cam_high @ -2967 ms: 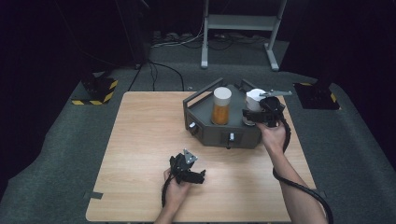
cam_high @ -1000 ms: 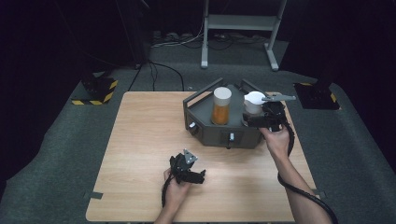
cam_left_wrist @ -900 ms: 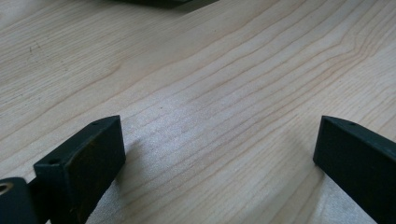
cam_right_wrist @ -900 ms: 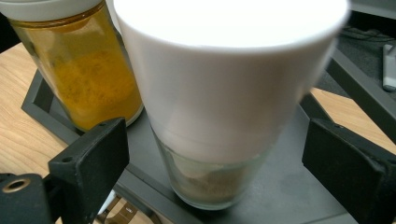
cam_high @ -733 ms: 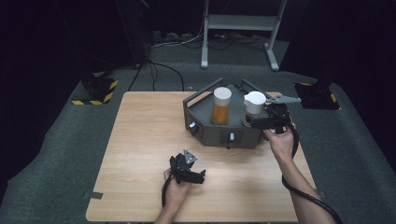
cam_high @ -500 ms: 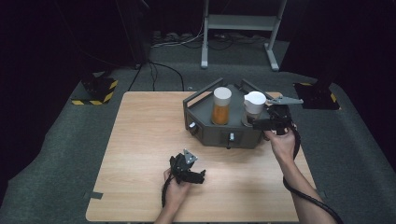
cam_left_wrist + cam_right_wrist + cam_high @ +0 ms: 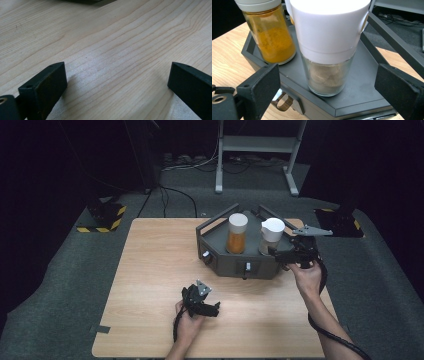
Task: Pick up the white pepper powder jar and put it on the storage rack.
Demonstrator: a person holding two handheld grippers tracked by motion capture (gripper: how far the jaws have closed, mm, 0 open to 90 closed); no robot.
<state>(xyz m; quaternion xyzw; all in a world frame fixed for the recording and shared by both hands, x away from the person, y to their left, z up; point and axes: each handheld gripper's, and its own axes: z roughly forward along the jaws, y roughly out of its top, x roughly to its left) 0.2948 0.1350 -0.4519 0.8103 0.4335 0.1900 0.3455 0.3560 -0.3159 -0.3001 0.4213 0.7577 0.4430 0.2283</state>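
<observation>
A dark grey six-sided tray (image 7: 220, 260) stands at the back right of the wooden table (image 7: 150, 270). On it stand an orange spice jar (image 7: 236, 235) and a glass jar with a tall white cap (image 7: 271, 235) holding brownish powder. My right gripper (image 7: 278, 254) is open just right of the tray, pointing at the white-capped jar (image 7: 327, 50), which stands ahead of the pads with nothing touching it. The orange jar (image 7: 274, 37) is behind it to the left. My left gripper (image 7: 214, 309) rests open on bare wood (image 7: 112, 50) near the front edge.
The tray (image 7: 362, 82) has raised rails along its back sides and small knobs on its front wall. Past the table lie dark carpet, cables, a metal stand (image 7: 255, 150) and yellow-black striped blocks (image 7: 102, 217).
My right gripper has drawn back to the right and towards the person, away from the white-capped jar, which stays upright on the tray. The left gripper has kept still.
</observation>
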